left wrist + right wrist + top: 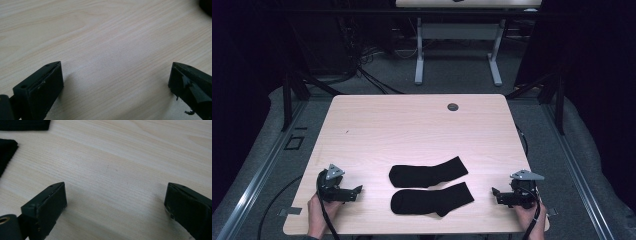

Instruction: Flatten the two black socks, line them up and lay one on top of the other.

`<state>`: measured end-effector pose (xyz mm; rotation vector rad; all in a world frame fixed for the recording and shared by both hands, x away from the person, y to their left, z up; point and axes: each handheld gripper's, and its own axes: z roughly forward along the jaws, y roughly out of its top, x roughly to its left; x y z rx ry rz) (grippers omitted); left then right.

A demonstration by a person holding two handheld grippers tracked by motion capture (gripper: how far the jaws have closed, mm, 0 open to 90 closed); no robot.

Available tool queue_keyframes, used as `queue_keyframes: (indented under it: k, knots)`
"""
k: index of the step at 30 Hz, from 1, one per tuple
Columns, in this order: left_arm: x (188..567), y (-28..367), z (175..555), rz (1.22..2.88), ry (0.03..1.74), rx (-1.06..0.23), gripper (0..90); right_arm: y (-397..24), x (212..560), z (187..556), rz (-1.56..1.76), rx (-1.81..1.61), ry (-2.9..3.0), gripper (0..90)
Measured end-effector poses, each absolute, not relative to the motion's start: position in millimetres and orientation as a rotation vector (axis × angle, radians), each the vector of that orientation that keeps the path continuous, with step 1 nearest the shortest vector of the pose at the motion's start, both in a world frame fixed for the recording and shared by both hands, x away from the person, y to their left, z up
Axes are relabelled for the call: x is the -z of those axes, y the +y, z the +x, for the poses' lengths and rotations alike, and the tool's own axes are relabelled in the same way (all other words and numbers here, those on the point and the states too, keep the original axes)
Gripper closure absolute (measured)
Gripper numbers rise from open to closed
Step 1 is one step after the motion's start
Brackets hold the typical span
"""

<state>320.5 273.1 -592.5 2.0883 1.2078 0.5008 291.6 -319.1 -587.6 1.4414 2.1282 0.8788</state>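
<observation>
Your left claw [358,190] sits low over the desk [412,125] at its near left edge, jaws spread wide with bare wood between them. Your right claw [495,192] mirrors it at the near right edge, jaws likewise spread and holding nothing. Both point inward. Between them, well apart from either, lie two black socks: the near sock [432,199] flat by the front edge, the far sock [428,173] just behind it, perhaps touching it, though the gap is hard to read. Farther back, a grommet [453,106] sits by the far edge.
</observation>
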Motion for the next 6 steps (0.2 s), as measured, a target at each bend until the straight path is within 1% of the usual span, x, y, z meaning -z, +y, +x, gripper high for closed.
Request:
queue_keyframes:
  k: [6]
  knots:
    - [592.5,272.7,320.5,2.082,1.22,-0.51,0.0,-319.3,589.8,289.9,1.434,-0.899,2.108,2.9]
